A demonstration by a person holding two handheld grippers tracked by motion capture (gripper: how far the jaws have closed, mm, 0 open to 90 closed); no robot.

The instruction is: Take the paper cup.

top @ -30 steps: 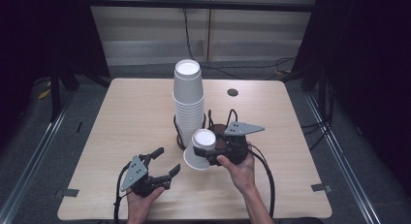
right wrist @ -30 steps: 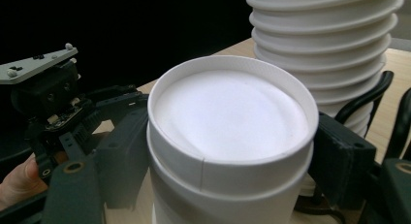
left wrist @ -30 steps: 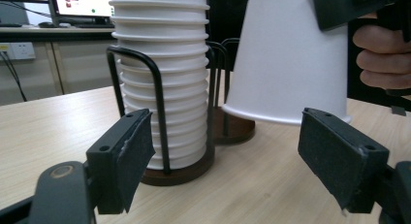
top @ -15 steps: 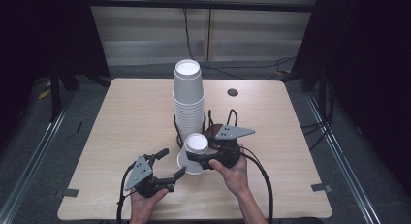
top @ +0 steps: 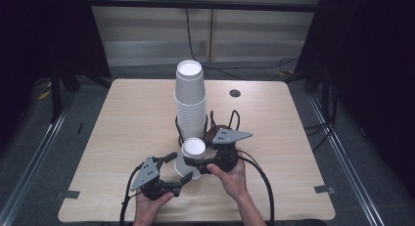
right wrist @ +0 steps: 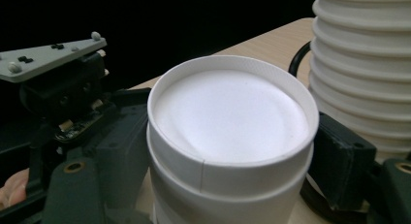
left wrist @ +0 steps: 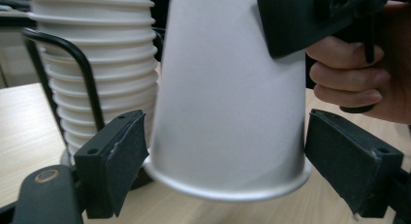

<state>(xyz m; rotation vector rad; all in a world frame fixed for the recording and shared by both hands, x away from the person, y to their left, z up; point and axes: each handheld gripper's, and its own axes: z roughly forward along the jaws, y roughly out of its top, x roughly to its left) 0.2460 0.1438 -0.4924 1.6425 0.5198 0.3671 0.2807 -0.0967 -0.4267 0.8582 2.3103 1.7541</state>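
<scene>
Holding an upside-down white paper cup (top: 192,156) in my right gripper (top: 198,163) near the table's (top: 122,123) front edge, I keep my left gripper (top: 177,168) around its lower rim; these jaws have just been opening and do not press it. Behind stands the tall cup stack (top: 190,101) in a black wire holder (top: 210,123). Light wood table, dark curtains around, grey floor.

upturned paper cup (right wrist: 232,132) between jaws, cup stack (right wrist: 363,64)
</scene>
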